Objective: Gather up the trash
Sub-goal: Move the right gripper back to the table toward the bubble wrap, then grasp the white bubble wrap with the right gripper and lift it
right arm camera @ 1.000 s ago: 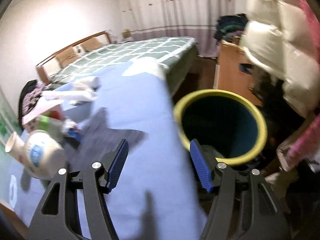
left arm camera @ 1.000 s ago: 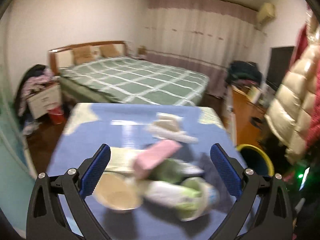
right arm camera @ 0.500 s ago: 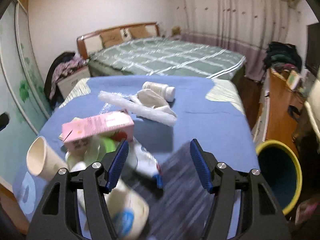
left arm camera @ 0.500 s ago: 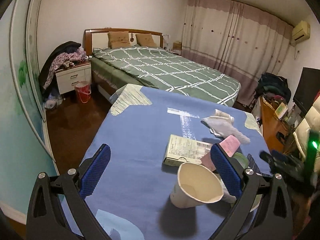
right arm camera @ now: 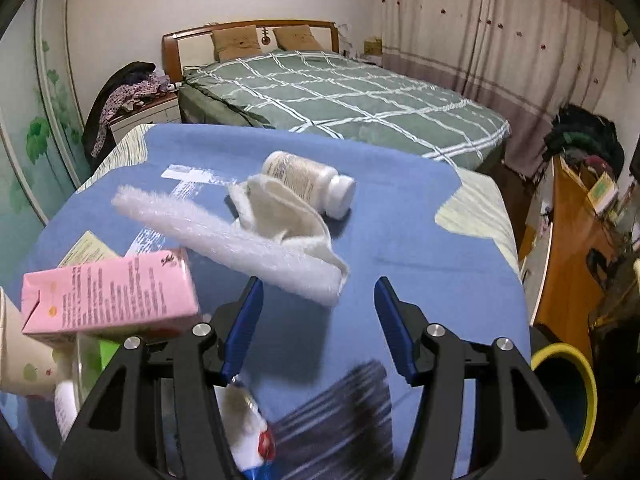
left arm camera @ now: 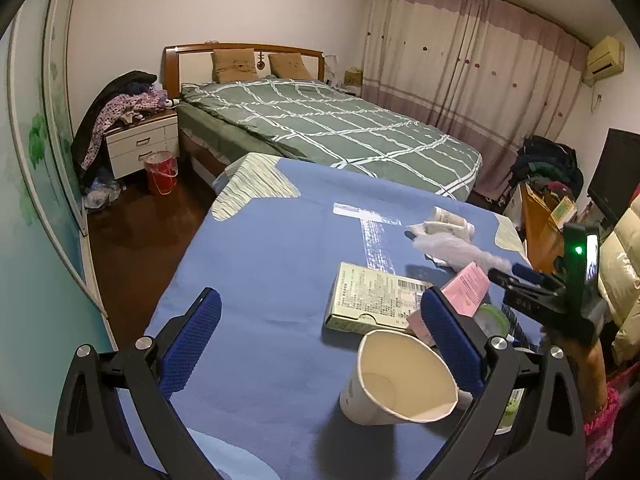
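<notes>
Trash lies on a table with a blue cloth [left arm camera: 260, 264]. A paper cup [left arm camera: 400, 384] lies on its side next to my left gripper's right finger; behind it are a pale green box [left arm camera: 372, 304] and a pink carton [left arm camera: 468, 292]. My left gripper [left arm camera: 320, 340] is open over bare cloth. My right gripper [right arm camera: 320, 320] hangs above the cloth with its jaws closing and nothing between them. Just ahead of it lie a white foam strip [right arm camera: 240, 240], a crumpled white wipe [right arm camera: 280, 208] and a white bottle [right arm camera: 308, 184]. The pink carton [right arm camera: 108, 300] is to its left.
A yellow-rimmed bin [right arm camera: 568, 392] stands on the floor off the table's right edge, beside a wooden cabinet [right arm camera: 568, 264]. A dark striped item [right arm camera: 340, 412] and a white tube [right arm camera: 248, 428] lie under the right gripper. A green-quilted bed [left arm camera: 328, 128] is beyond the table.
The right gripper has swung left from above the bin to over the trash on the table, its jaws a little narrower. The left gripper has swung left, so the trash pile now sits at its right.
</notes>
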